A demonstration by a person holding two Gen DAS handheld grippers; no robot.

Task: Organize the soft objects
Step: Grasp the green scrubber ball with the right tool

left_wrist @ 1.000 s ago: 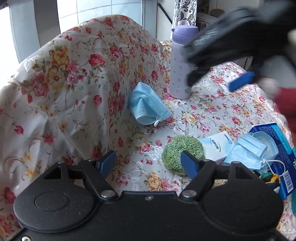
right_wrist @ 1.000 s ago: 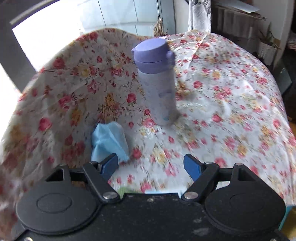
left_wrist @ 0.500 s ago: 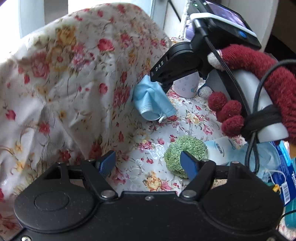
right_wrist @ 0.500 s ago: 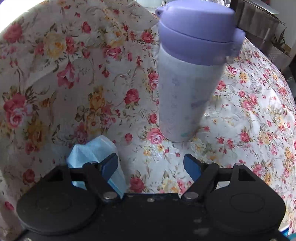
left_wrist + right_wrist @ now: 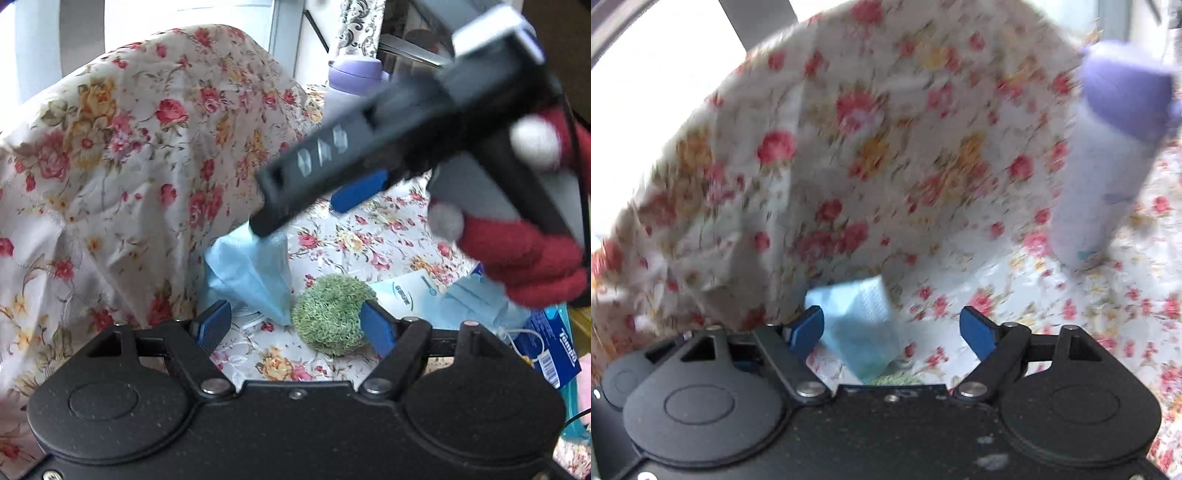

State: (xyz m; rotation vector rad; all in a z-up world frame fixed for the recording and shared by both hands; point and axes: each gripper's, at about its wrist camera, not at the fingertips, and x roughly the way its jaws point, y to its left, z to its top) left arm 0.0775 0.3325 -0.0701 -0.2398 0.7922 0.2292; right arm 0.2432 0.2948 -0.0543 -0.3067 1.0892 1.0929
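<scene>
Reaching for the mask (image 5: 255,273) where the cloth (image 5: 122,155) climbs off the flat.

Right gripper (image 5: 892,330) tilts down over it, jaws opening and spread past the mask's width, pads touching nothing, so the crumpled mask can be pinched off the cloth. The mask lies just beside the green ball (image 5: 330,314) and well clear of the bottle (image 5: 1108,166). Left gripper (image 5: 295,326) hangs low behind the ball, fingers apart and empty, probably waiting so the two tools do not crowd the same spot.

Right claw (image 5: 295,218) over blue mask (image 5: 255,273), green ball (image 5: 332,314)
</scene>
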